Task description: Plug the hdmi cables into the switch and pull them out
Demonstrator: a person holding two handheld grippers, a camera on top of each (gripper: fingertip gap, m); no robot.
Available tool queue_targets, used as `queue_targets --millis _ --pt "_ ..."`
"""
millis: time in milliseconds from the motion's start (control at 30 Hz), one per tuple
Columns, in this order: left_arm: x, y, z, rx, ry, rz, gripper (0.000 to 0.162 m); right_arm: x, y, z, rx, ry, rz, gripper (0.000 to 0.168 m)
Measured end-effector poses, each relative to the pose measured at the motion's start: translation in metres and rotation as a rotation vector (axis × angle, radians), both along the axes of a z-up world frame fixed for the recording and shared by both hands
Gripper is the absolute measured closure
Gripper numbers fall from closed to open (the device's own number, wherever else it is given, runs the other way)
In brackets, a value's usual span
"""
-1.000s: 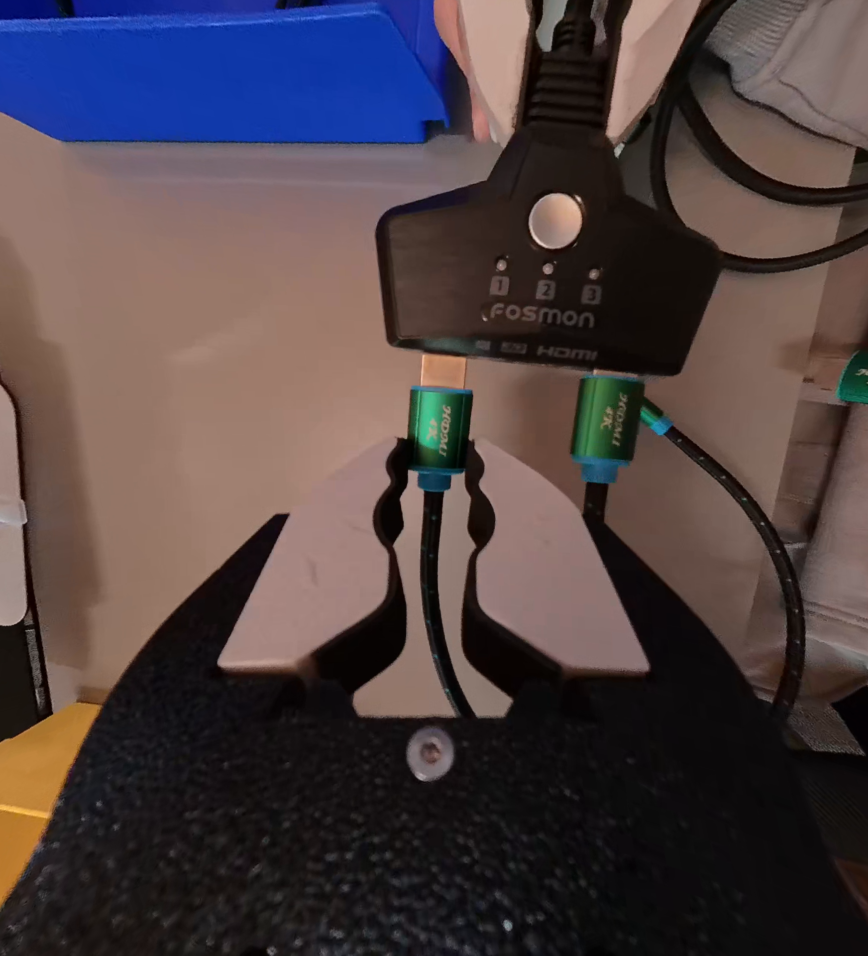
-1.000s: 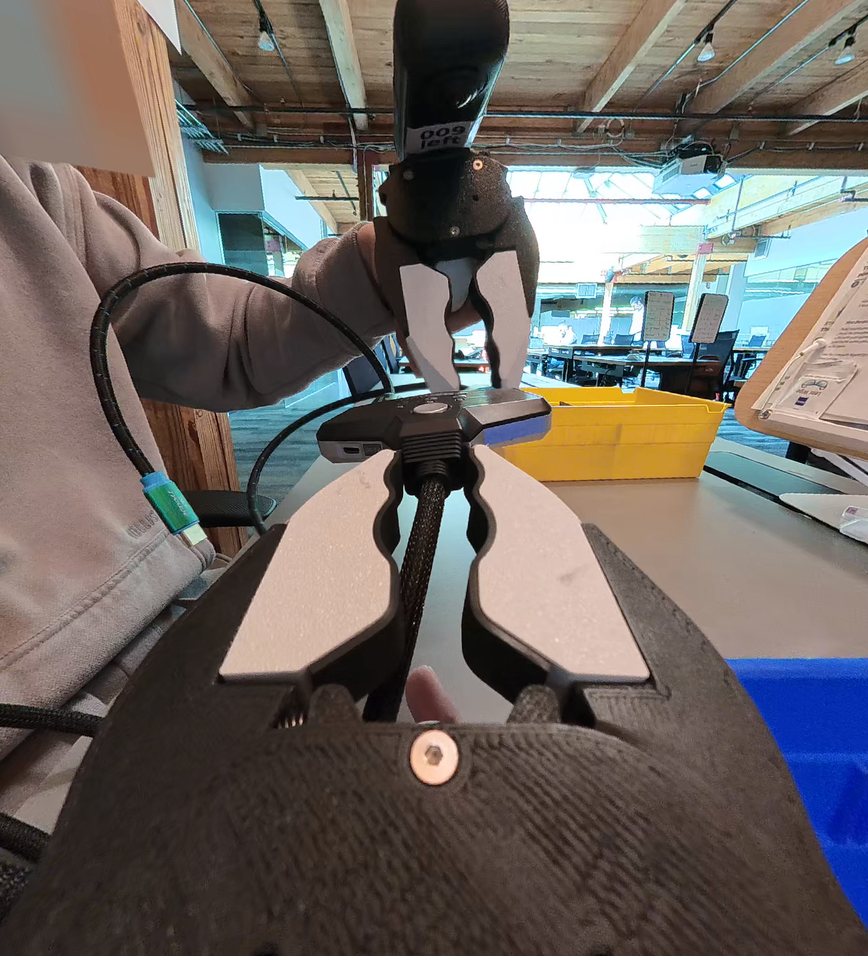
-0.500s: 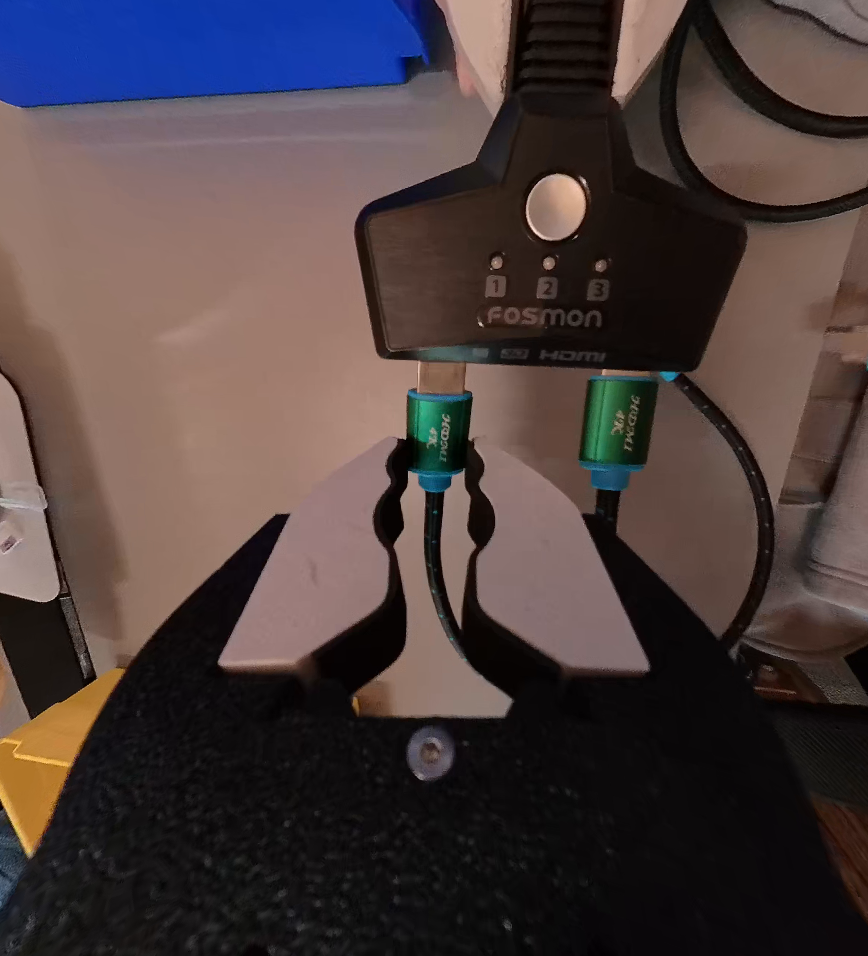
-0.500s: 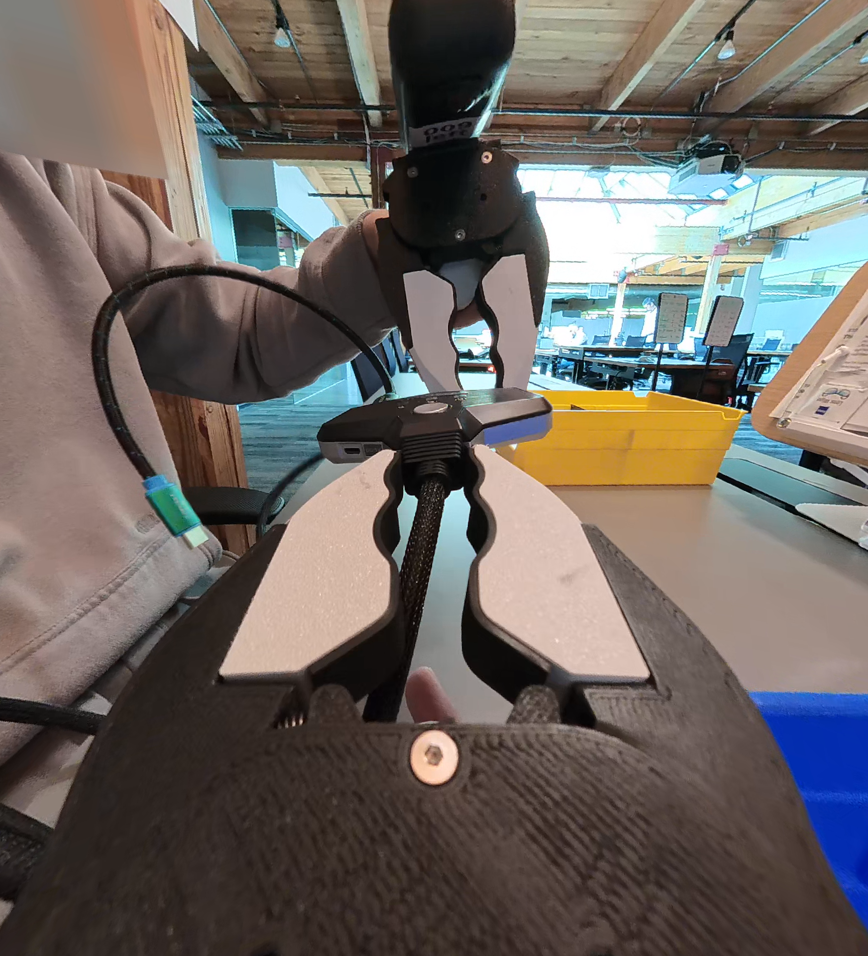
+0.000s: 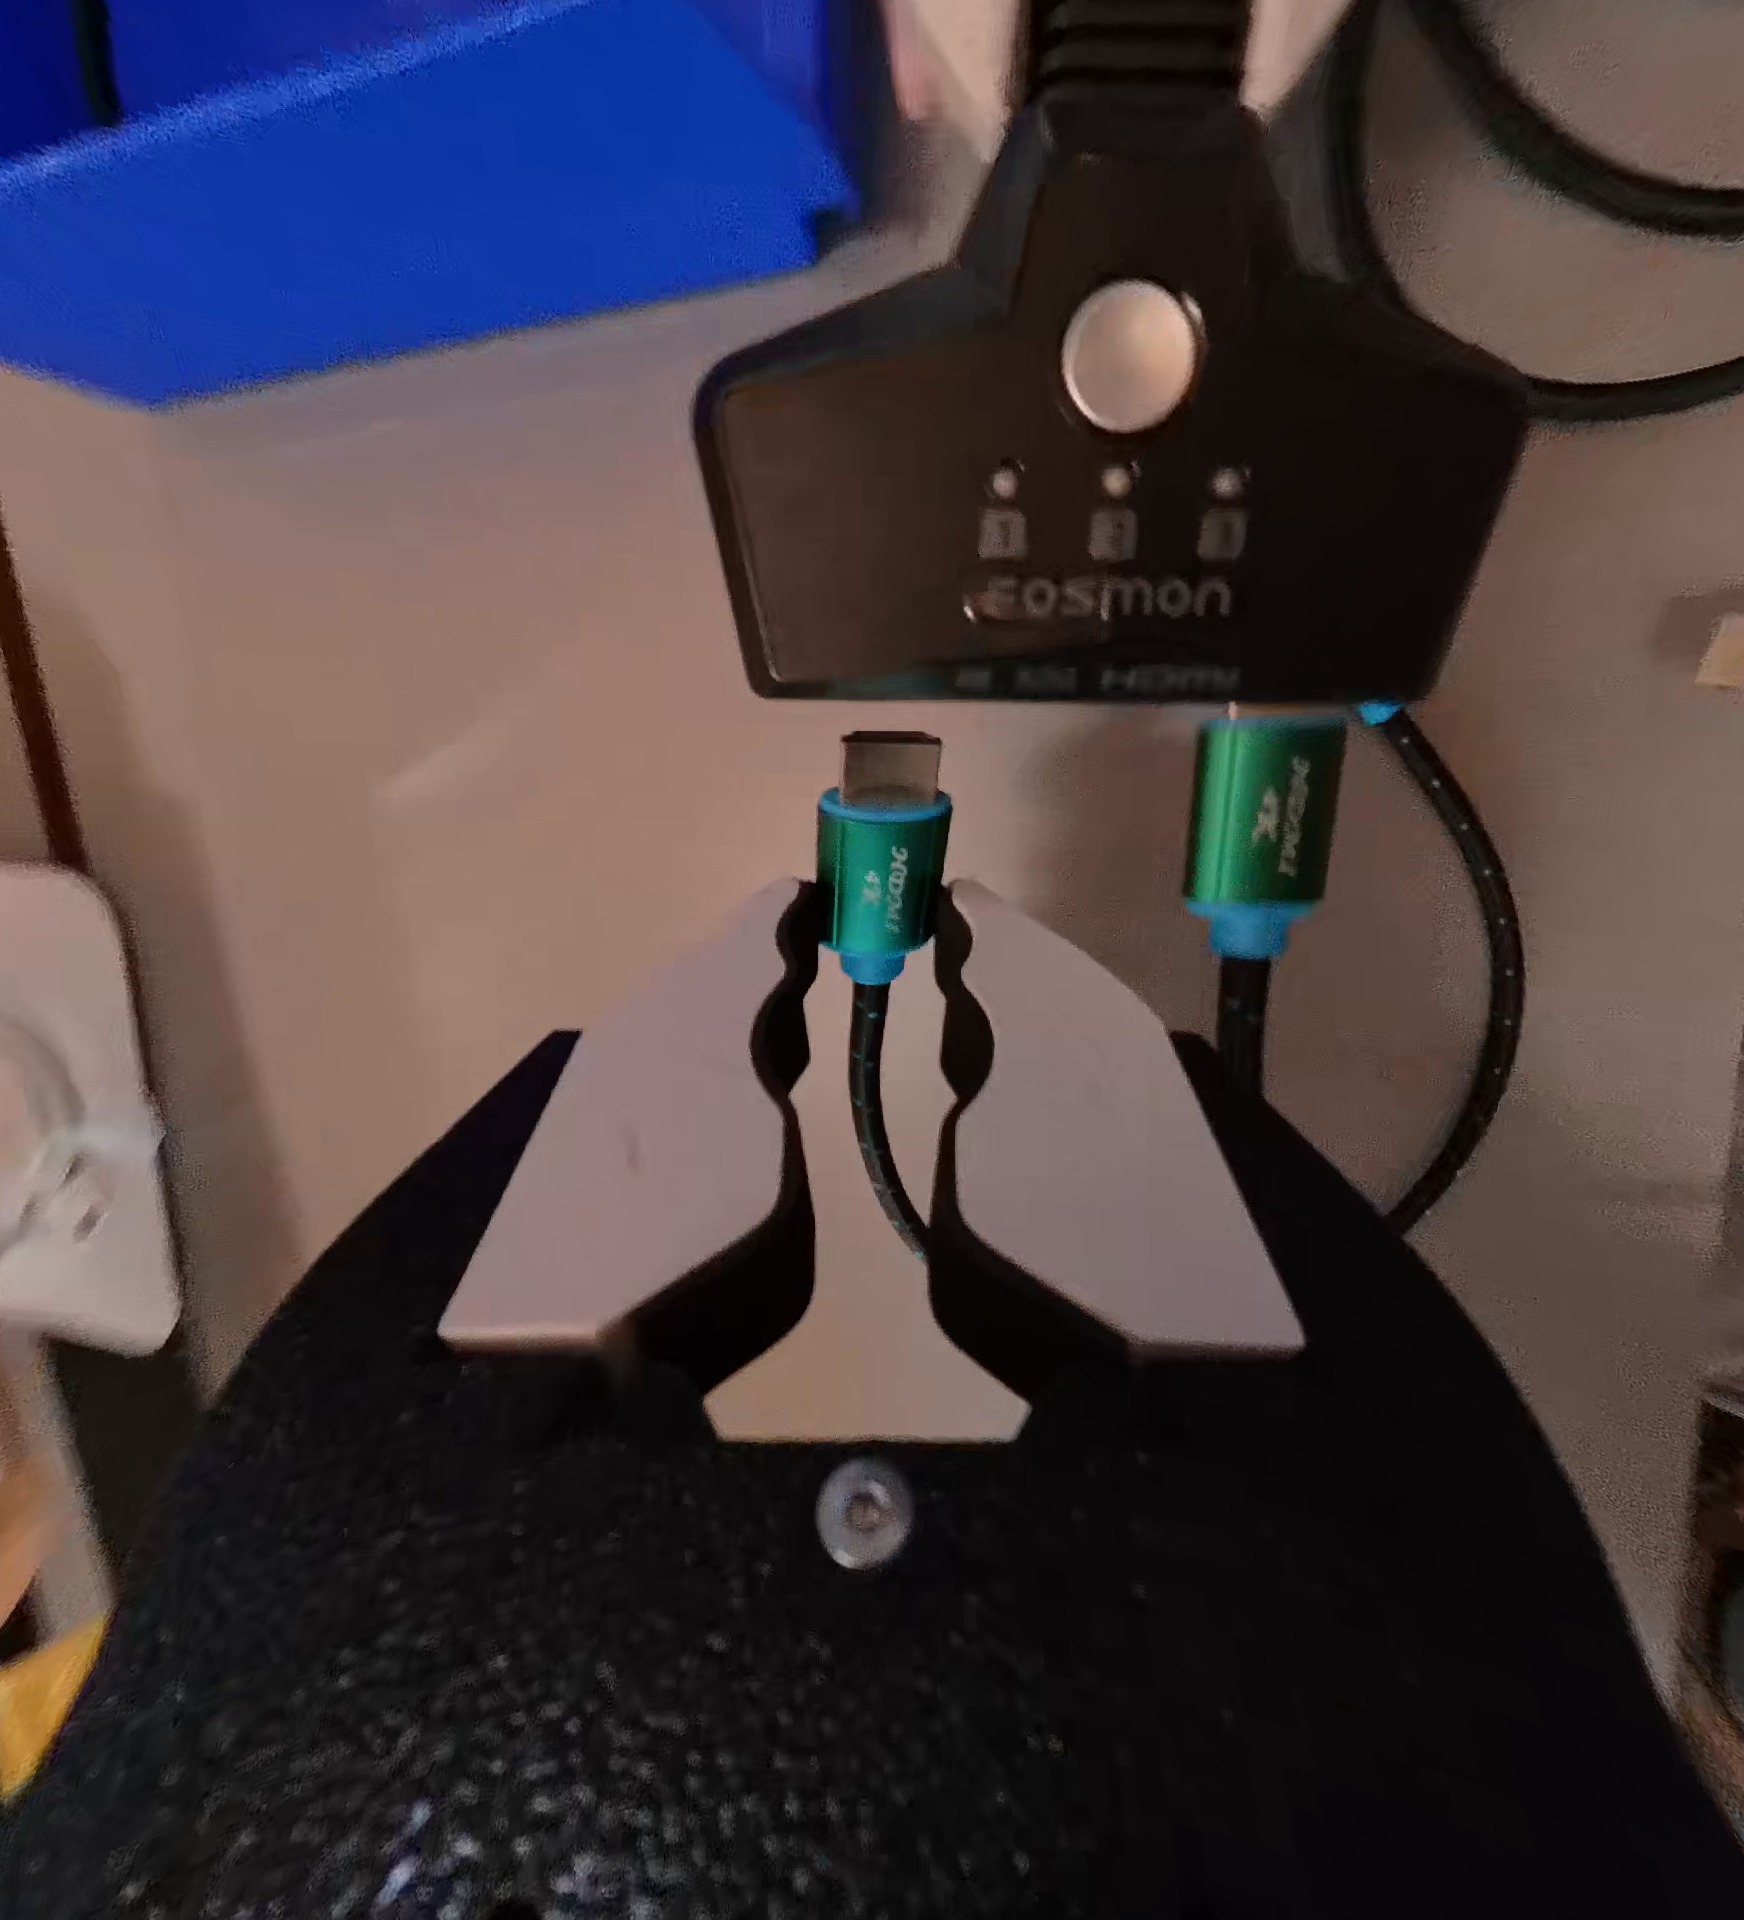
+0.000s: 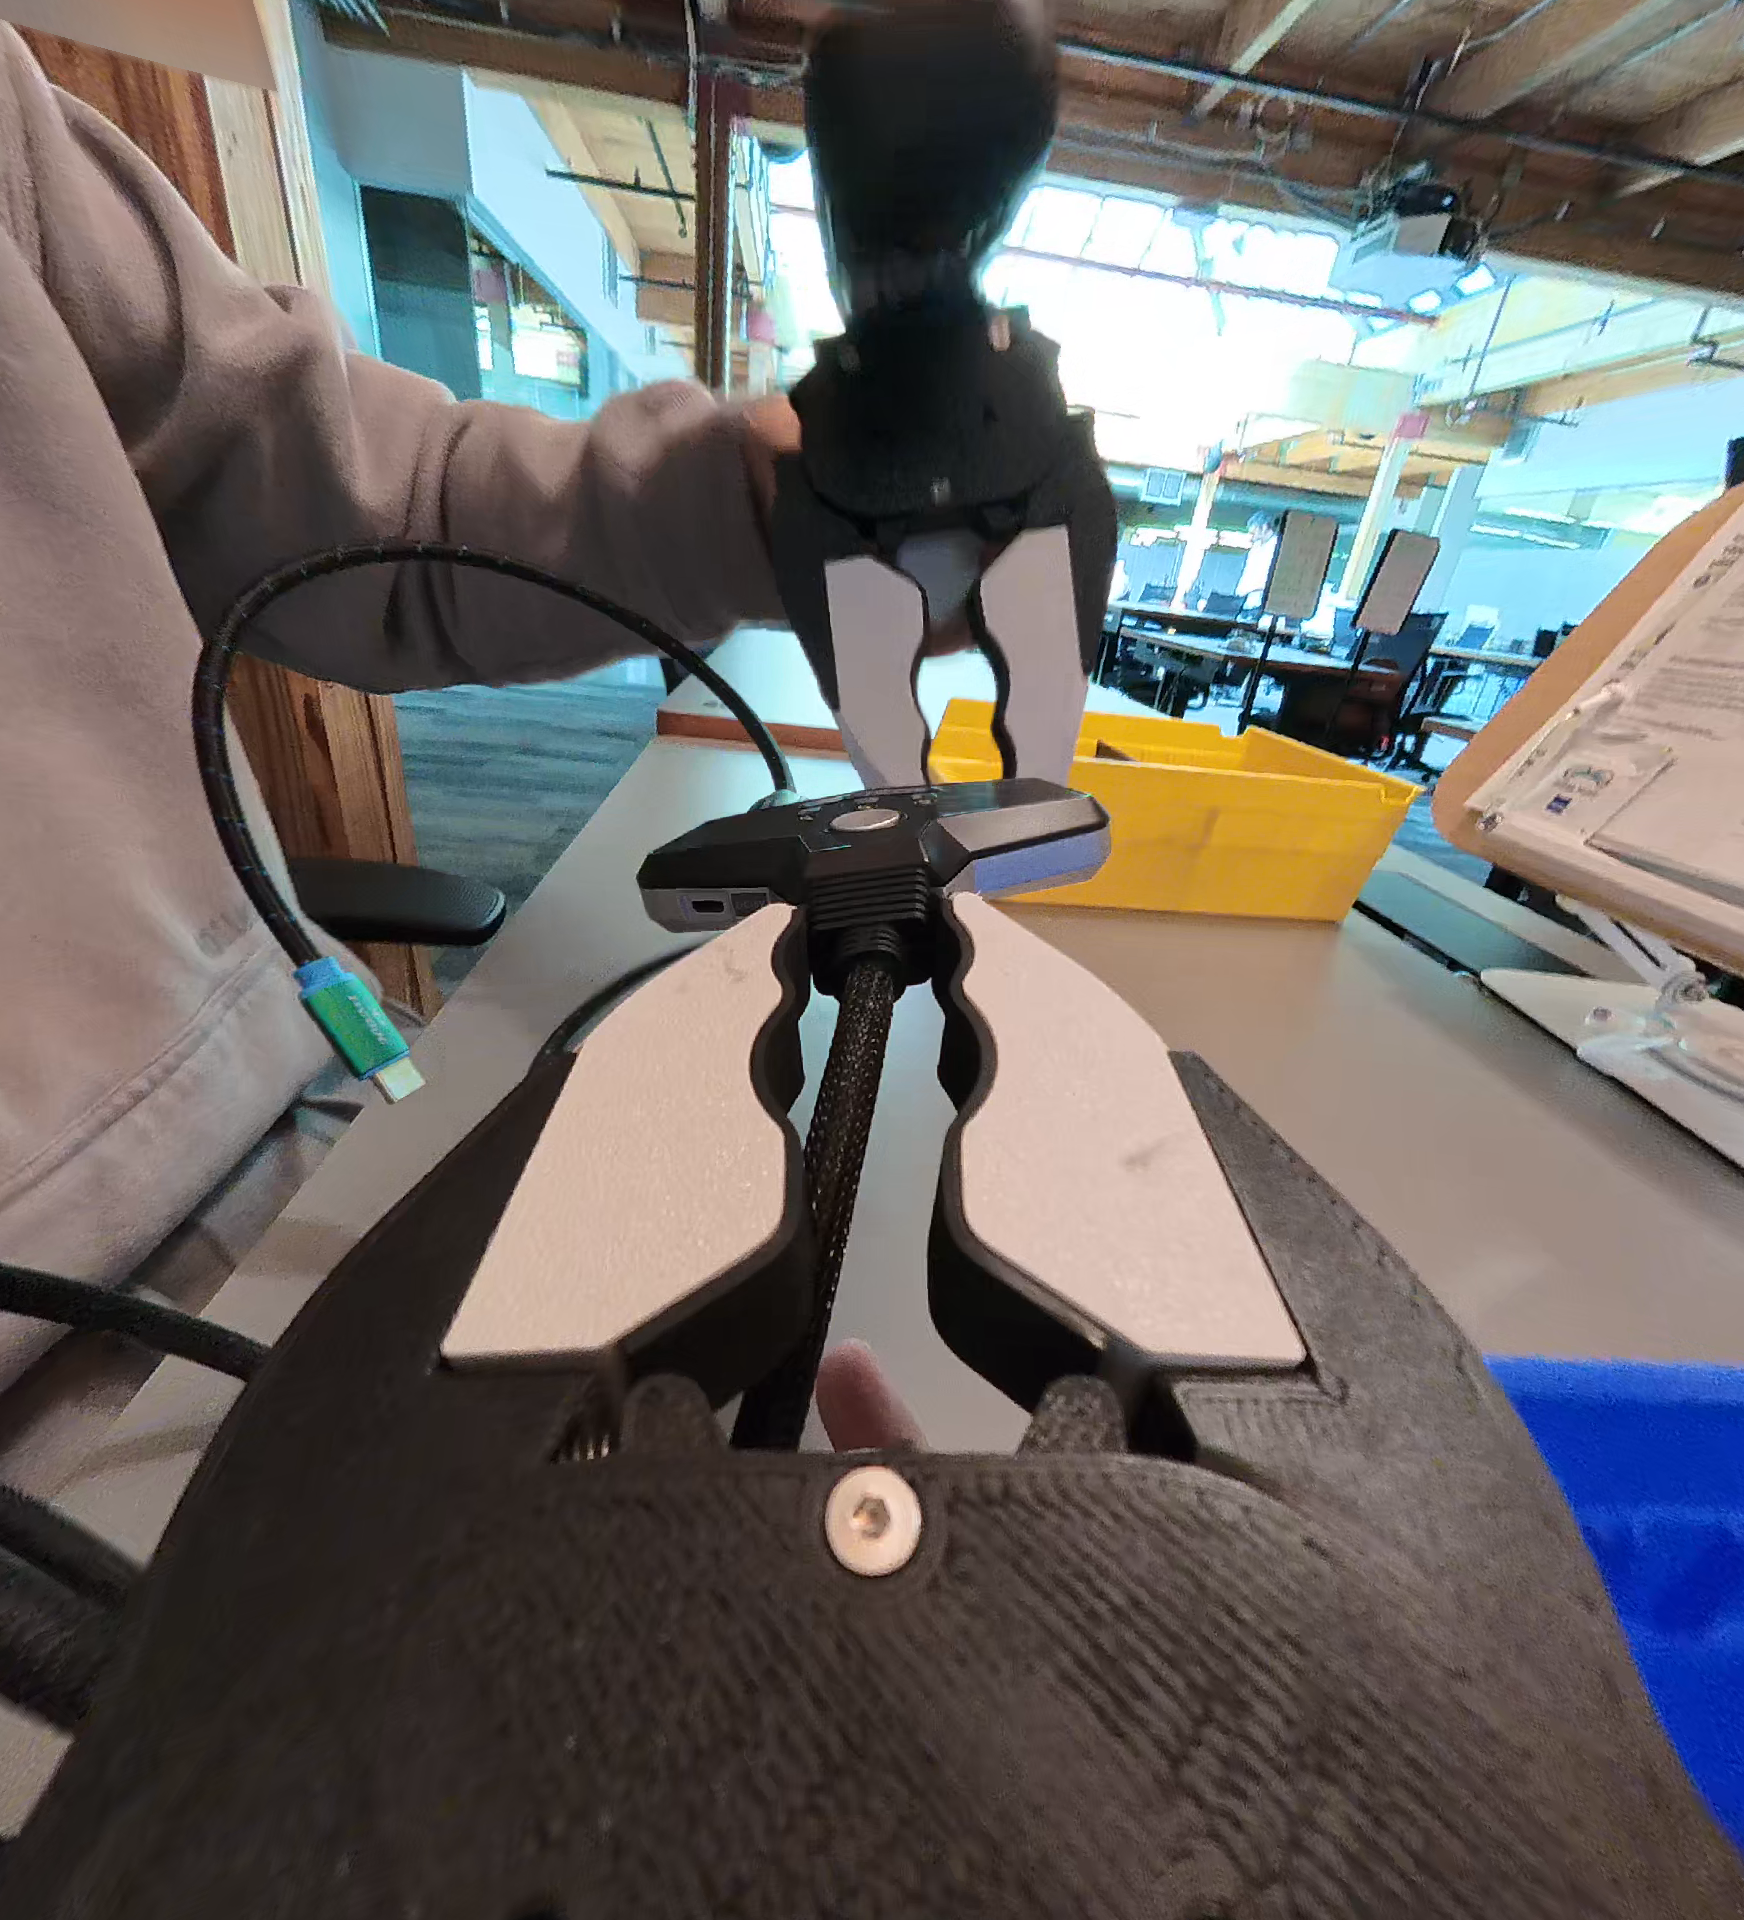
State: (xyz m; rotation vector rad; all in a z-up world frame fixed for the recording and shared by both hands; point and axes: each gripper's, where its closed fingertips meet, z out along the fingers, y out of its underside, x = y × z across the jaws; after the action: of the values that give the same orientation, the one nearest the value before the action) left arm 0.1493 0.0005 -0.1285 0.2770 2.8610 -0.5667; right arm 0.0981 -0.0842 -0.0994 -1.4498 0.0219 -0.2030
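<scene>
The black HDMI switch (image 5: pixel 1107 499) is held in the air with its ports facing my left gripper (image 5: pixel 880 904). That gripper is shut on a green HDMI plug (image 5: pixel 883 883), whose metal tip sits just clear of the switch's left port. A second green plug (image 5: pixel 1263 821) sits in the right port. My right gripper (image 6: pixel 868 920) is shut on the ribbed collar where the switch (image 6: pixel 878 842) meets its thick braided cable (image 6: pixel 837 1143). The left gripper (image 6: pixel 956 764) shows beyond the switch. A third green plug (image 6: pixel 359 1023) hangs loose at the left.
A blue bin (image 5: pixel 359 177) is behind the switch and also shows at lower right in the right wrist view (image 6: pixel 1678 1558). A yellow bin (image 6: pixel 1159 831) stands on the grey table (image 6: pixel 1367 1091). A document stand (image 6: pixel 1678 727) is at right. A person's grey sleeve (image 6: pixel 120 520) is at left.
The left gripper has drawn its green plug back out of the switch's left port; a gap now shows between them. The loose plug has swung lower. The right gripper still holds the switch.
</scene>
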Motion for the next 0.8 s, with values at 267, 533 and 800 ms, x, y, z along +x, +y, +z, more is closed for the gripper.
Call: queue_targets --millis 267,533,800 --pt "0.024 0.008 -0.086 -0.319 0.108 -0.004 0.142 -0.002 -0.005 -0.013 -0.023 0.020 0.025 0.147" --pt "0.033 0.003 -0.103 -0.448 0.207 0.044 0.141 -0.002 -0.003 -0.016 -0.031 0.021 0.031 0.147" --pt "0.040 0.006 -0.107 -0.426 0.106 0.057 0.138 0.000 -0.003 -0.019 -0.039 0.028 0.021 0.146"
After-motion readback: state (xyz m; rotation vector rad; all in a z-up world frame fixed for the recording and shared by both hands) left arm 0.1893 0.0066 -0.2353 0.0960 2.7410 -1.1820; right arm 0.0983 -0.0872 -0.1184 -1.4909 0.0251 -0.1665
